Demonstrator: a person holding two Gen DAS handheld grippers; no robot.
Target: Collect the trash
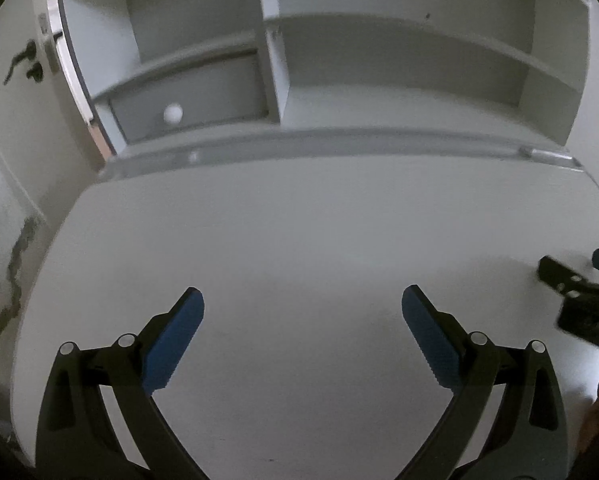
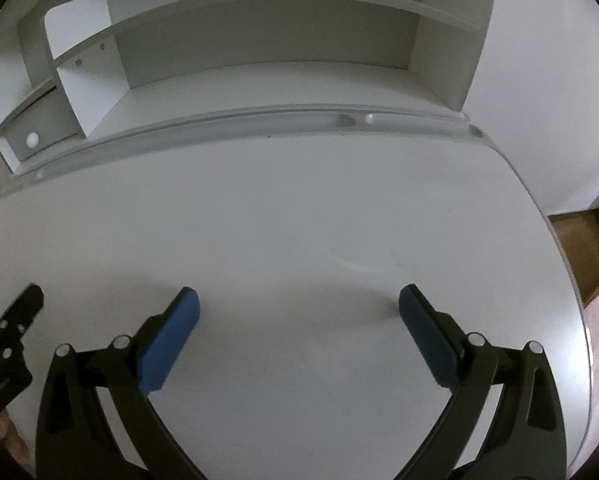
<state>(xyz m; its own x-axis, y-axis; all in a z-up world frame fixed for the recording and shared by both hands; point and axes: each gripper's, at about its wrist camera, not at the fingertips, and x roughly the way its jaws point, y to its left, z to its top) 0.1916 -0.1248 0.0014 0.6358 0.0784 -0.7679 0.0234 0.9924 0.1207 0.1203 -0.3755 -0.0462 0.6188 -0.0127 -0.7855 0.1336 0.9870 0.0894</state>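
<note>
Both spread-fingered tools, left tool [image 1: 302,300] and right tool [image 2: 298,300], seemingly hovering side by side over bare white table [image 2: 299,208], shelf unit [image 2: 259,60] beyond its far edge.

both wrist views look down, side by side, sharing desk [image 1: 299,220] and shelves [image 2: 259,40]

The bench [image 1: 299,240] lies in front, with a shelf unit [image 1: 399,80] standing behind it along its far edge. A drawer [image 1: 191,100] with a knob [image 1: 173,113] sits in the unit's lower left compartment. A wall [image 2: 539,100] stands to the right.
</note>
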